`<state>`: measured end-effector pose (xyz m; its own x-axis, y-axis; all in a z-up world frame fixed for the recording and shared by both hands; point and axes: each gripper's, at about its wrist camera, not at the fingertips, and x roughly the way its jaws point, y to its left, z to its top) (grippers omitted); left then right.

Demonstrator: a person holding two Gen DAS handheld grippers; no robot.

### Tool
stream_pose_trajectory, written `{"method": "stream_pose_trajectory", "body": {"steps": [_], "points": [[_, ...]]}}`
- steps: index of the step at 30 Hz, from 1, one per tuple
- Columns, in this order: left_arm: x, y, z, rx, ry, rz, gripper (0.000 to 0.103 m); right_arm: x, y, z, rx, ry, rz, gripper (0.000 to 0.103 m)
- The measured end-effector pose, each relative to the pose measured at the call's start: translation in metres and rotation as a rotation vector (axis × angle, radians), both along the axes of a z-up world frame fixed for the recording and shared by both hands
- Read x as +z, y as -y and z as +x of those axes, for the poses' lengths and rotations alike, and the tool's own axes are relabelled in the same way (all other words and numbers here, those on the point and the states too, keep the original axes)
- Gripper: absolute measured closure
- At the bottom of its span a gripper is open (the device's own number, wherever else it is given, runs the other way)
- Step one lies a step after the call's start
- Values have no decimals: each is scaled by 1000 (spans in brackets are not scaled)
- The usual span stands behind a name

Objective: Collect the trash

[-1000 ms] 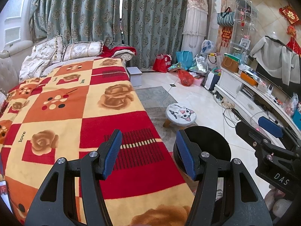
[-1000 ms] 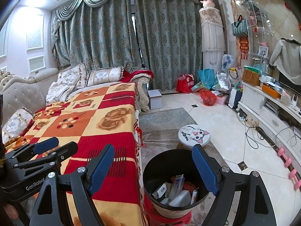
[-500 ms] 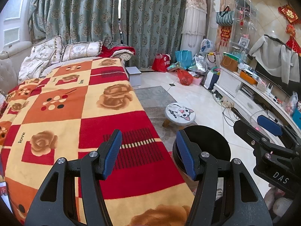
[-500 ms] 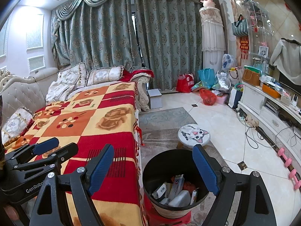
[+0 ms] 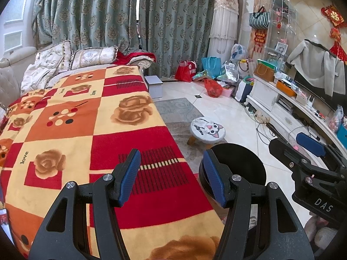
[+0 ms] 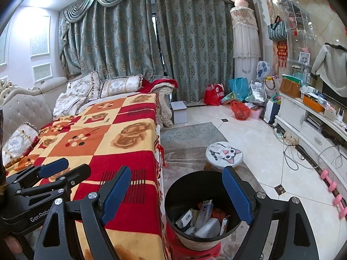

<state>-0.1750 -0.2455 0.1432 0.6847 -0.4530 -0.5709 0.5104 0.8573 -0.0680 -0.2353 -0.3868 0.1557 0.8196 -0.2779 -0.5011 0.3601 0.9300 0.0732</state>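
From the left wrist view, my left hand-held gripper [image 5: 171, 176] is released, its blue pads parted with nothing between them, over the near right edge of the patterned blanket [image 5: 86, 130] that covers the sofa. Just past that edge, on the floor, I see the black bin [image 5: 238, 164]; only its dark inside shows here, so I can't tell its contents from this side. The right hand-held gripper [image 5: 310, 145] juts in at the far right, beyond the bin. A cat-face stool [image 5: 207, 127] stands on the floor behind the bin.

From the right wrist view, my right hand-held gripper [image 6: 176, 194] is released too, jaws wide and empty, above the bin [image 6: 186, 186], which sits tight against the blanket's hanging edge. The trash [image 6: 202, 217] lies inside the bin: a white bottle, small boxes and what looks like a red wrapper, though that part is dim. The left hand-held gripper [image 6: 54, 169] shows at the lower left over the blanket.
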Motion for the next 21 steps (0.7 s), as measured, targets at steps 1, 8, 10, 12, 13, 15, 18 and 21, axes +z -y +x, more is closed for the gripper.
{"method": "stream_pose_trajectory", "body": {"steps": [1,8,10,12,13,15,18,21], "points": [[0,0,-1,0,-1,0,44,0,0,1,0,0,1,19],[0,0,-1,0,-1,1,44,1,0,0,0,0,0,18],[1,1,0,0,-1,0,44,1,0,0,1,-1,1,18],[1,1,0,0,-1,0,44,0,1,0,0,-1,1,18],[1,1,0,-1,-1,0,44,-1,1,-1,-1,-2,2,18],[0,2,-1,-3,0,2,44,-2,2,-1,0,-4,4,18],[-3,4,-3,-8,-3,4,44,-4,3,-3,0,-5,4,18],[-4,4,-5,-7,-2,5,44,-3,3,-2,0,-5,5,18]]}}
